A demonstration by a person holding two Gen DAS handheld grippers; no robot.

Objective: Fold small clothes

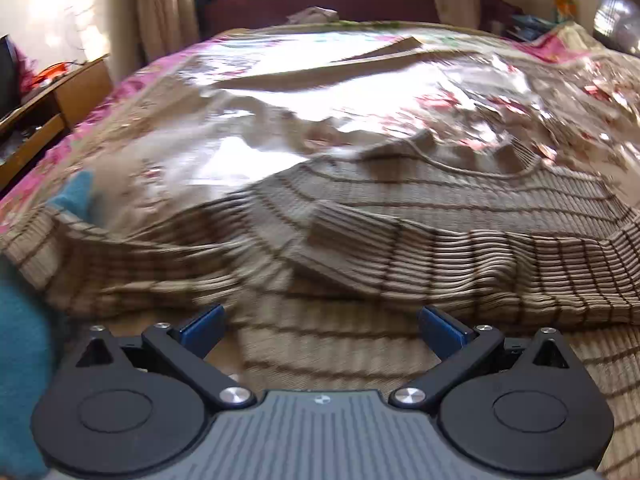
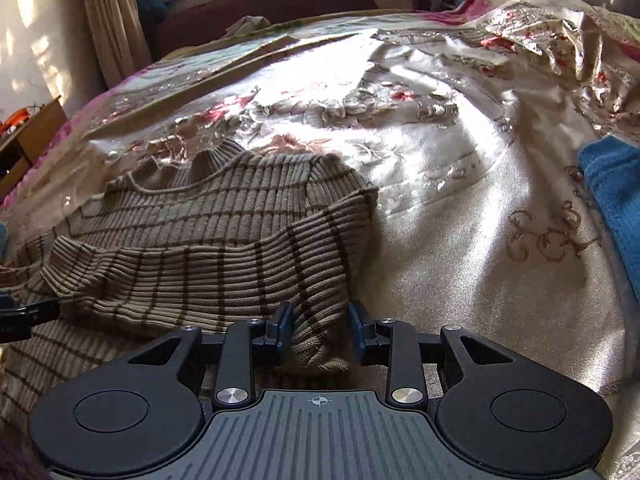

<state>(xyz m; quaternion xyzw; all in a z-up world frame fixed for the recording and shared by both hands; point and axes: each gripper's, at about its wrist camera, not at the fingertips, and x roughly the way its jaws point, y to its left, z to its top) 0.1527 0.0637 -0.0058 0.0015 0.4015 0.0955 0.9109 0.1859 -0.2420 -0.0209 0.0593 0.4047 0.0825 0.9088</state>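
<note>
A beige ribbed sweater (image 1: 400, 216) with thin brown stripes lies spread on the bed, collar toward the far side. In the left wrist view my left gripper (image 1: 322, 326) hovers low over the sweater's near hem, its blue pads wide apart with only flat fabric beneath. In the right wrist view the sweater (image 2: 208, 232) has its right sleeve folded across the body. My right gripper (image 2: 320, 324) is shut on a bunched fold of that knit at the sweater's right edge, which fills the gap between the pads.
A shiny floral bedspread (image 2: 440, 152) covers the bed. A blue knitted garment (image 2: 612, 200) lies at the right, and teal cloth (image 1: 20, 380) shows at the left. A wooden desk (image 1: 52, 92) stands left of the bed; a dark red headboard (image 1: 320, 0) is behind.
</note>
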